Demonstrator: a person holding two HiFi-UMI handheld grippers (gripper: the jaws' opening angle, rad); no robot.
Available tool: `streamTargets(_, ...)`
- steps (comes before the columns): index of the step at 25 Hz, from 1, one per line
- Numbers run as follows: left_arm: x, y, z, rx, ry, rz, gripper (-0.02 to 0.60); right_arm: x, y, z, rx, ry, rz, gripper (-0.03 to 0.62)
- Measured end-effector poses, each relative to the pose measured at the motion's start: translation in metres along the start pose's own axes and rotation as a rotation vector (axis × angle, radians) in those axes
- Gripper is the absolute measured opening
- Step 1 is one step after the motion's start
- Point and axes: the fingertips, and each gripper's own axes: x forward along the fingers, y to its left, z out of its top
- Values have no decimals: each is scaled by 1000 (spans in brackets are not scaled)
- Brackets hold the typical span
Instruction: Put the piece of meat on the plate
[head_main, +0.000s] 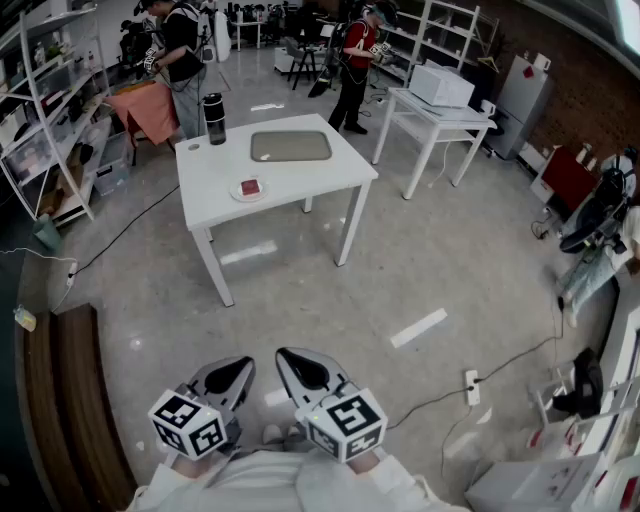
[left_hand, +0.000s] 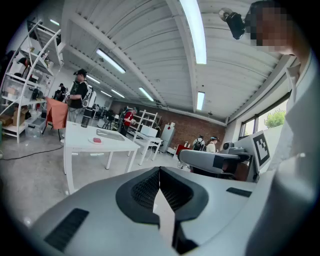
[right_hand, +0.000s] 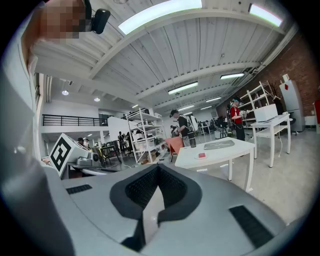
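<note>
Far ahead stands a white table (head_main: 310, 185). On it a small white plate (head_main: 237, 195) carries the red piece of meat (head_main: 250, 186). Both grippers hang low, close to my body and well short of the table. My left gripper (head_main: 241, 366) is shut with nothing in it, and so is my right gripper (head_main: 288, 357) beside it. In the left gripper view the shut left gripper (left_hand: 160, 170) points toward the table, where the meat (left_hand: 96, 140) is a small red spot. The right gripper view has the shut right gripper (right_hand: 158, 167) and the distant meat (right_hand: 201, 155).
A grey tray (head_main: 290, 146) and a black tumbler (head_main: 214, 118) share the table. A second white table (head_main: 440, 120) with a white box stands at the right. People stand behind. Shelving (head_main: 50, 120) lines the left, and a power strip (head_main: 470, 380) with cables lies on the floor.
</note>
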Motion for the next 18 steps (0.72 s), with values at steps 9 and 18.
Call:
streamTargets(9,4,-4,8,-31,-19,-13,9,-1,-6,8,-15,-7,-12,15)
streamTargets(18,3,-1,5,-48,-30,-4,9,3,0,-1,-33,13,19,15)
